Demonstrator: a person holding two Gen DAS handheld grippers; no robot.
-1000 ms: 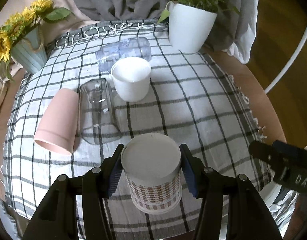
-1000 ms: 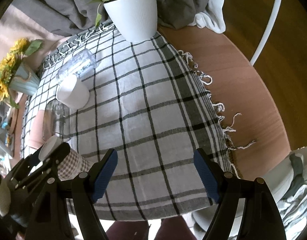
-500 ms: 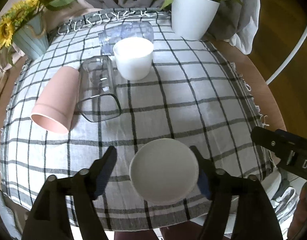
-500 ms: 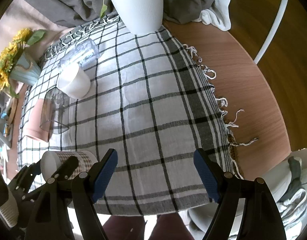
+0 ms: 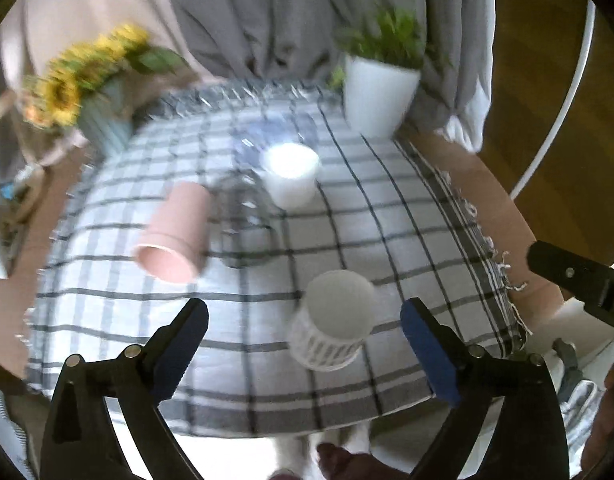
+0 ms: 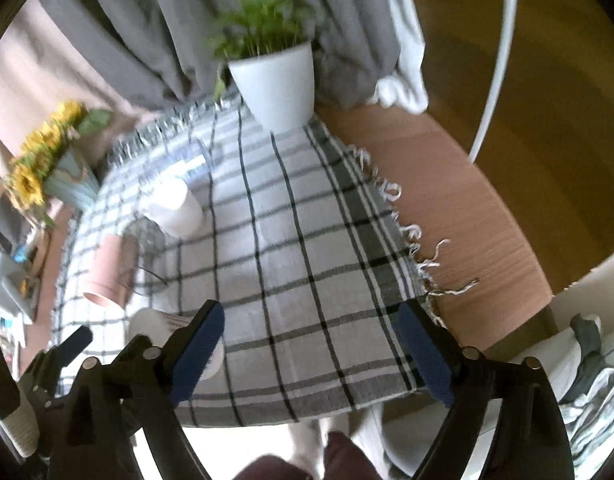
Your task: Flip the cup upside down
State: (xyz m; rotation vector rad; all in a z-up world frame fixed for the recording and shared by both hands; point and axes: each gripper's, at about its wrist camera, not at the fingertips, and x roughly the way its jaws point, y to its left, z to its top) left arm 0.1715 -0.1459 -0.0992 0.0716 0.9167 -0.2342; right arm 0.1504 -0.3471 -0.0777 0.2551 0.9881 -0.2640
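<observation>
Left hand-held gripper (image 5: 303, 344) held wide open above the near edge of the desk (image 5: 503, 216), blue pads (image 5: 425, 350) well apart and gripping nothing. Cup (image 5: 333, 320) stood upside down on the checked cloth (image 5: 347, 240) between the pads, touching neither, flat base up and patterned wall flaring toward the cloth. Seen again in the right view, cup (image 6: 155, 326) partly hidden behind that gripper's left finger, close to the cloth's near edge.

Right hand-held gripper (image 6: 311, 344) likewise spread open and empty, over the cloth's (image 6: 307, 240) near right part, its black body showing at the right edge of the left view.

Farther back on the cloth: pink cup (image 5: 175, 236) lying on its side, mouth toward the camera; clear glass (image 5: 243, 220) lying just beside it, blurred; white cup (image 5: 293, 174) standing behind the glass; another clear vessel (image 5: 263, 136) on its side behind that, too blurred to make out further.

At the far edge: white pot (image 5: 377, 98) with a green plant at the right corner of the cloth; vase (image 5: 107, 124) of sunflowers at the left. Grey curtain (image 5: 267, 20) hanging behind. Bare wood of the desk showing to the right of the fringed cloth.
</observation>
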